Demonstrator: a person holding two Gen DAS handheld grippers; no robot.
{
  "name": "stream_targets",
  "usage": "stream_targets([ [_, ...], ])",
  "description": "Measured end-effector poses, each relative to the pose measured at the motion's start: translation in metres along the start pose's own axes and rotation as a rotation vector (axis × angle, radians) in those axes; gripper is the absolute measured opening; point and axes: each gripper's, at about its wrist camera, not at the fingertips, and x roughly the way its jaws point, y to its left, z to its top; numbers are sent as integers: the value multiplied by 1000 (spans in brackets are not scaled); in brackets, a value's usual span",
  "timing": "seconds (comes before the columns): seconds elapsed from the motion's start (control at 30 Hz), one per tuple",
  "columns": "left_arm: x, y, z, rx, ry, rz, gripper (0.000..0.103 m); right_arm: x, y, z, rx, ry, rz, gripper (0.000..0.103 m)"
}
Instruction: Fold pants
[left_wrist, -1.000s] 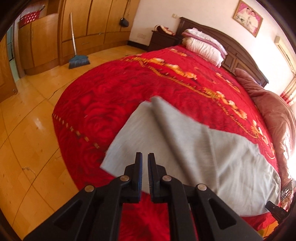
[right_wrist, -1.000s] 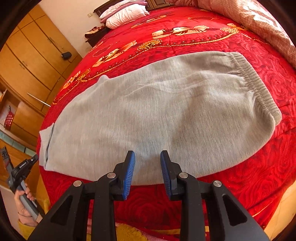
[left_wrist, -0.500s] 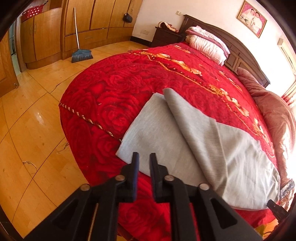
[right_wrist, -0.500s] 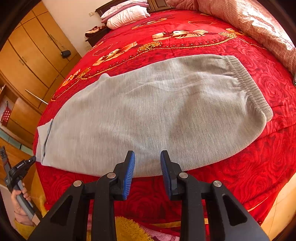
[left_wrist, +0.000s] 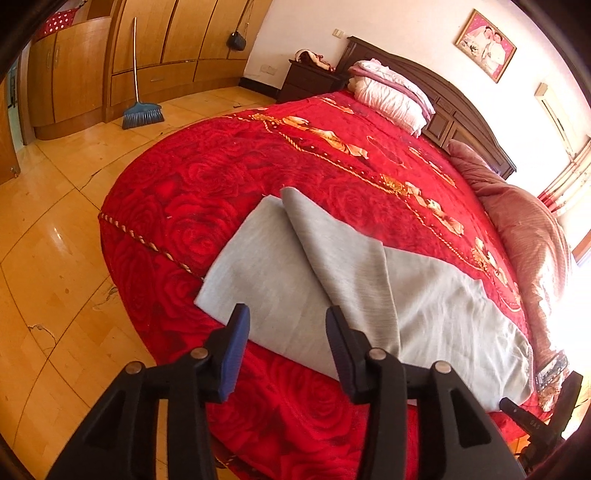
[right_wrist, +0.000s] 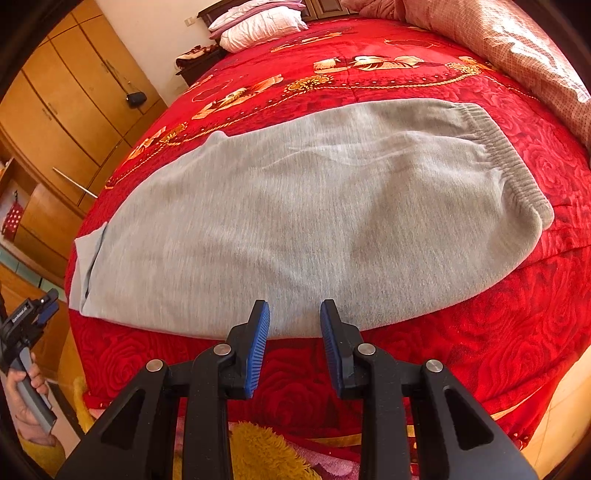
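Left gripper nearest in its view, jaws opening, nothing between them, held above the near leg-end of the pants. Right gripper jaws part-way apart, empty, just above the near long edge of the pants; touching or not, can't tell. Grey pants lie flat on the red bed near its foot edge, legs stacked, long axis along that edge: waistband at the right end in the right view, leg ends at the left. At the leg ends the top layer is skewed, lower layer sticks out beside it; hems hard to make out. Waistband end in the left view washed out by glare at the right. Bottom left of the right view: a hand holding the left gripper's handle, cut off by the frame. Bottom of the right view, yellow fuzzy thing half hidden behind the gripper. Farther: pillows at the headboard, pink quilt along the far side, broom against the wardrobe.
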Motion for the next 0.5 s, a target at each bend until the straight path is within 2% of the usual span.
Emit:
stream_targets([
  [0.17,5,7,-3,-46,0,7,47,-1,2,-3,-20,-6,-1,30],
  [0.27,6,18,-2,-86,-14,39,47,2,2,-3,-25,-1,0,30],
  [0.5,8,21,3,-126,7,-10,47,7,5,-2,-28,12,1,30],
])
